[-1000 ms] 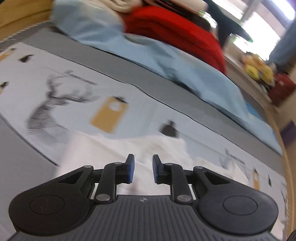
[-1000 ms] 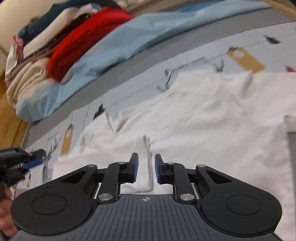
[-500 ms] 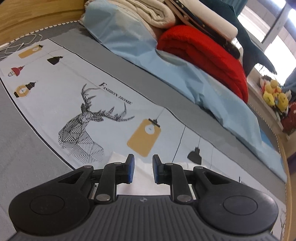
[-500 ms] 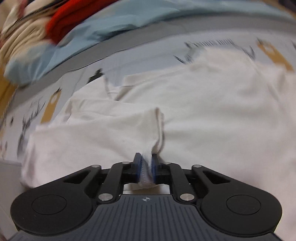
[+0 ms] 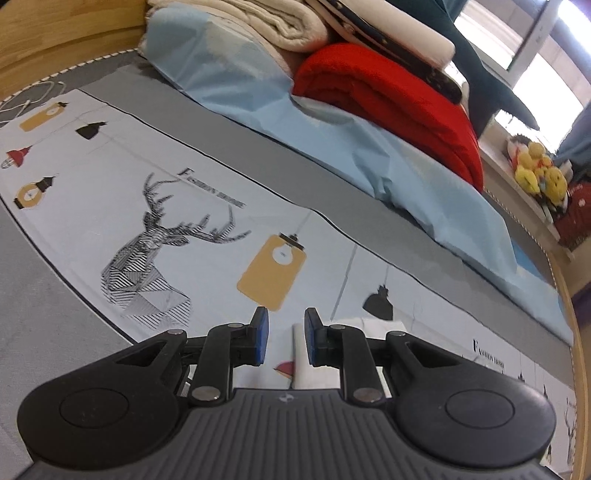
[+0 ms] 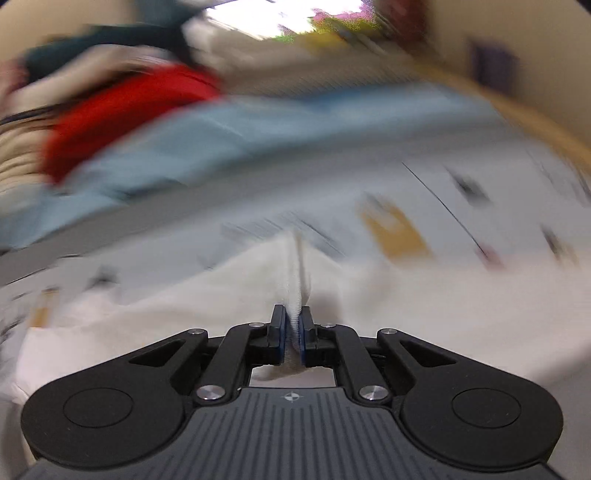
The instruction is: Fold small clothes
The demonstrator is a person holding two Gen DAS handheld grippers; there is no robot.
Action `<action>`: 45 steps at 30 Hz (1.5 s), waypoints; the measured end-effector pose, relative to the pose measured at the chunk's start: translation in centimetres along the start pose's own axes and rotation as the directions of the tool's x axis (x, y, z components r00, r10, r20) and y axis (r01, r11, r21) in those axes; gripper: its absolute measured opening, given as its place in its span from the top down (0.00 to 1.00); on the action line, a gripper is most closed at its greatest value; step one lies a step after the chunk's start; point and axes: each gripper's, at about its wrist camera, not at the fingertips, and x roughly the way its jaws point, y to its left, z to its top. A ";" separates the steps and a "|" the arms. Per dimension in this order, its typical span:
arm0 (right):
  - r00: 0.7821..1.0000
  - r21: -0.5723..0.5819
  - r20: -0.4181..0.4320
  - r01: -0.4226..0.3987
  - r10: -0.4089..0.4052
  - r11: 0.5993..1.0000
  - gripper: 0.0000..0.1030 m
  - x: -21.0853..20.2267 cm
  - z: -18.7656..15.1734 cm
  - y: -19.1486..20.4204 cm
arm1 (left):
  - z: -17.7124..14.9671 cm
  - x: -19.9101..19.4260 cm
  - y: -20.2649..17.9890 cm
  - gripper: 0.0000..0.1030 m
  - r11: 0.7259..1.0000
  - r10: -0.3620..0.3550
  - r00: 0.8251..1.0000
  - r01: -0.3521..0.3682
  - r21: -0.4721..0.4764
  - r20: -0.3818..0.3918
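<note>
Right wrist view, right gripper (image 6: 293, 326) fingers pinching white garment (image 6: 221, 314) edge, left gripper (image 5: 284, 338) fingers narrowly apart, empty

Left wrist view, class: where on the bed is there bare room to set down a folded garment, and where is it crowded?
Free: the printed sheet around the deer print, beside the grey strip. Crowded: the red blanket stack behind.

Bed surface was a grey cover (image 5: 258, 155) with a pale printed sheet (image 5: 92, 177): deer head, hanging lamps. Wooden bed frame (image 5: 55, 40) ran along the far edge. Folded pile behind: cream blanket (image 5: 258, 22), red blanket (image 5: 399, 96), light blue sheet (image 5: 406, 184). Bright window (image 5: 554, 55) at upper right, plush toys (image 5: 539, 173) on the sill.
</note>
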 end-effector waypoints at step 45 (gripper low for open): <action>0.997 0.143 -0.055 0.058 -0.050 0.988 0.78 -0.3 1.9 -7.6 | -10.5 10.5 -5.2 0.57 0.894 0.172 0.923 0.001 0.449 -0.343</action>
